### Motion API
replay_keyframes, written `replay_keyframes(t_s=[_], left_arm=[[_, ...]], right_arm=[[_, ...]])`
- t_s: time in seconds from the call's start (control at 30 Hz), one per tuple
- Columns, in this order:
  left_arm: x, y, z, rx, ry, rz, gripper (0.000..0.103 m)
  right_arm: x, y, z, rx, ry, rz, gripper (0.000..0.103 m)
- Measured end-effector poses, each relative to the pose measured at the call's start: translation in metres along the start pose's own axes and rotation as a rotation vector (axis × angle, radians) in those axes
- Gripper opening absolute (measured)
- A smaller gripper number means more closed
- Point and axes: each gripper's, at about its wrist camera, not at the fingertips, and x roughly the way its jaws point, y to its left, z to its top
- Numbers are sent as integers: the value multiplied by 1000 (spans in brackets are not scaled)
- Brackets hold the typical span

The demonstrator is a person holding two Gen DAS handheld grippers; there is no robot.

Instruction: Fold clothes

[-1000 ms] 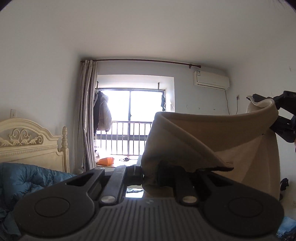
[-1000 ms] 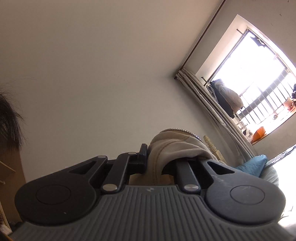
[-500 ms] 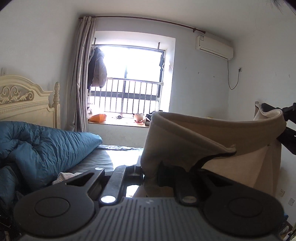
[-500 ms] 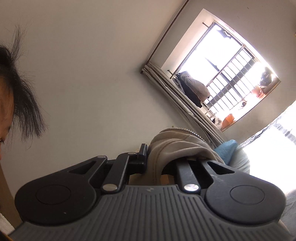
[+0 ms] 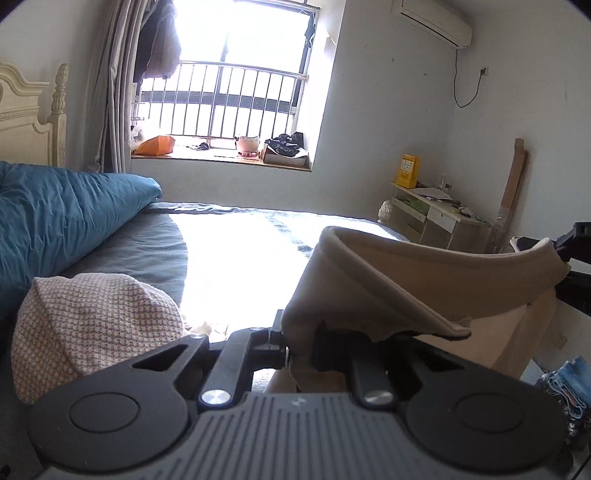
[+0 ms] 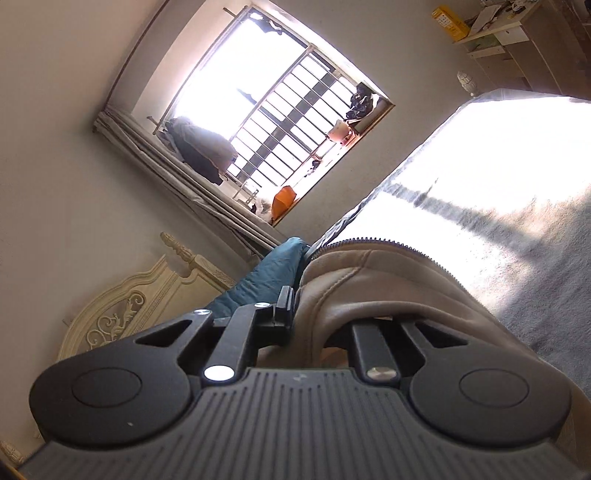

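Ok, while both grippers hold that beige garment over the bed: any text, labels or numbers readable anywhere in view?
None can be read.
Yellow box on the desk: has print, too small and blurred.
Air conditioner: no legible brand.
Beige garment: no label showing.

Both wrist views look across the bed (image 5: 229, 251) toward the barred window (image 5: 236, 74), the right one rolled sideways.

Beige zip-front garment (image 5: 436, 280), held aloft above the bed (image 5: 236, 243) between my two tongs, its thick hem stretched in a sagging band; zipper teeth edge the right-hand corner.
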Motion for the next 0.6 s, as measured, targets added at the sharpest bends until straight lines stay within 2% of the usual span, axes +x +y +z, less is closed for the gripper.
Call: replay_keyframes(t_s=[0.2,0.33,0.4,0.47,0.5,0.6], left_arm=[[118,15,-36,70,80,38,14],[173,21,-76,99,149,72,19],[194,28,-94,108,181,80,31],[210,35,-110,107,216,93,57],[215,39,-117,94,234,96,58],[212,50,-124,58,269,122,58]], right_arm=[[102,-56,-16,-24,-24,-114,10],[153,-100,-31,-40,-4,-190,10],[178,-122,-40,-49,20,-216,11],[206,-147,-50,-58,62,-250,13],[218,-158,-55,-66,96,-265,15],[248,-182,-70,-65,240,-337,34]])
